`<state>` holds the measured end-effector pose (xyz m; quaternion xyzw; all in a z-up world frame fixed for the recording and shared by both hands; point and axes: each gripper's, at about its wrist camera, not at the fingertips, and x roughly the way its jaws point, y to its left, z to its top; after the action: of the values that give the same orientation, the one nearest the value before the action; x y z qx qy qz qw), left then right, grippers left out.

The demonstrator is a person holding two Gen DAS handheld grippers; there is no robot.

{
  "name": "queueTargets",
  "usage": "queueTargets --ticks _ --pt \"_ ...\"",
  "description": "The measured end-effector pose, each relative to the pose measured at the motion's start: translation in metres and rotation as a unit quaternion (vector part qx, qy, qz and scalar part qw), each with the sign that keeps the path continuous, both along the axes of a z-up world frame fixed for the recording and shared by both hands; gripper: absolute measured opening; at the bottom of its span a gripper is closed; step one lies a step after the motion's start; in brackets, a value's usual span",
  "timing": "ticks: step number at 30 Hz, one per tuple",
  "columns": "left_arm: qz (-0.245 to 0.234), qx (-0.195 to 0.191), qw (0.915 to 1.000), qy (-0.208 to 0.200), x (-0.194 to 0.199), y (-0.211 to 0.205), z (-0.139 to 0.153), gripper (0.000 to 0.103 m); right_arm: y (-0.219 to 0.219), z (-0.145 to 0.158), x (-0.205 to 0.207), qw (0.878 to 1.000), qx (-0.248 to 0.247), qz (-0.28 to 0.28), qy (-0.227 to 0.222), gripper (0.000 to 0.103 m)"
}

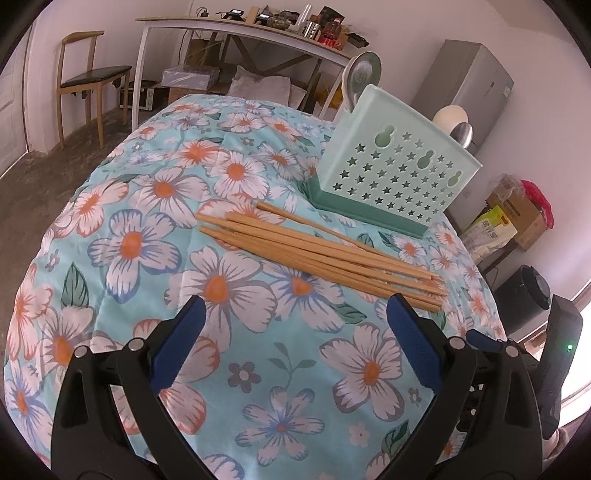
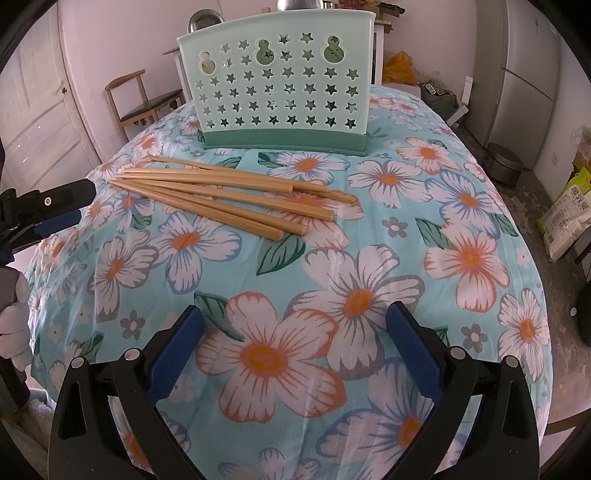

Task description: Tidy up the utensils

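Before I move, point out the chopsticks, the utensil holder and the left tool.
chopsticks (image 2: 229,195): right wrist view, middle of the bundle.
utensil holder (image 2: 277,85): right wrist view, star-perforated front wall.
left tool (image 1: 295,314): left wrist view, gap midway between its open blue fingertips.

A turquoise cloth printed with large white-and-orange flowers covers the desk. Behind it, a wooden chair with a dark seat stands on the bare floor beside a long white-framed side table crowded with bottles and boxes. A grey refrigerator stands against the wall, cardboard boxes stand near it, and a white panelled door shows in the right wrist view.
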<state>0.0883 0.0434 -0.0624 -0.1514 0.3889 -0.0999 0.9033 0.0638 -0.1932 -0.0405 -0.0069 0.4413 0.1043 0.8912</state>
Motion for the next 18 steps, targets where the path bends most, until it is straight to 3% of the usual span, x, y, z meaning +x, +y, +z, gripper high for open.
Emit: queueTargets --ticks 8,18 --pt "0.009 -0.001 0.9998 0.017 0.004 0.002 -0.012 0.095 0.000 0.000 0.000 1.000 -0.001 0.001 -0.001 0.097" --pt "0.018 -0.023 0.9996 0.002 0.001 0.009 -0.009 0.095 0.001 0.000 -0.001 1.000 -0.001 -0.001 -0.001 0.097"
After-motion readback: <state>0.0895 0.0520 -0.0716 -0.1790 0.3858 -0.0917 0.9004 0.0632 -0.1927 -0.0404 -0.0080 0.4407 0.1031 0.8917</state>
